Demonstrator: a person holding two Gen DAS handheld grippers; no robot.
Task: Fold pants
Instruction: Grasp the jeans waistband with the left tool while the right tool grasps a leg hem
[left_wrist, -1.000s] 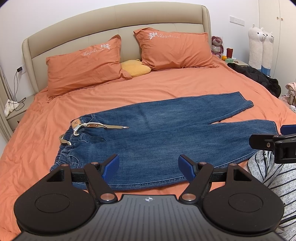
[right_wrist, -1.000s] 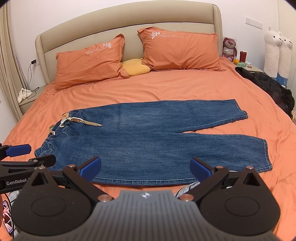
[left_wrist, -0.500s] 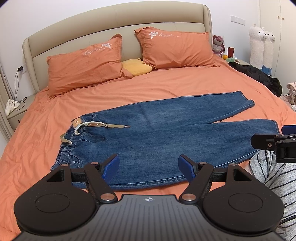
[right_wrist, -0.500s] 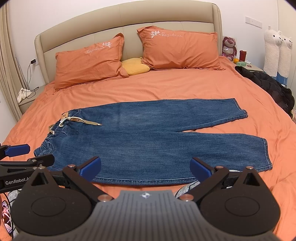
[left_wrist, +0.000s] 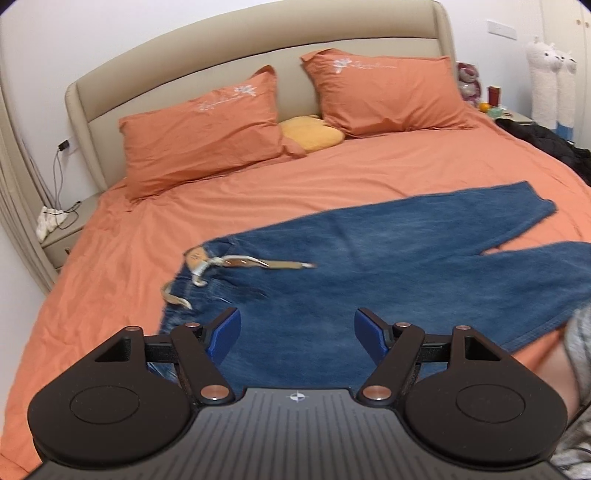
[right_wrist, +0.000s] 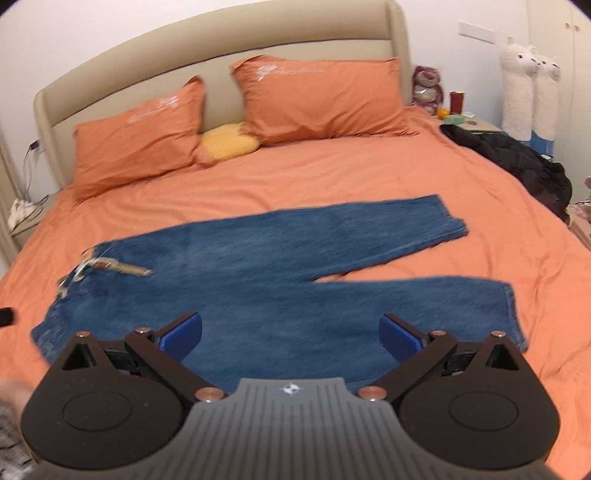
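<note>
Both views have swung closer over the jeans (left_wrist: 369, 280), lying unfolded on the bed (left_wrist: 332, 177), while left tongs (left_wrist: 296, 334) and right tongs (right_wrist: 290, 334) gape apart, empty, so every fold remains.

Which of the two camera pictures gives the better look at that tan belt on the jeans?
The left wrist view: the belt lies near the picture's middle, with its strap end trailing across the jeans. In the right wrist view the belt sits far left, smaller and blurred, so only its rough shape shows.
</note>
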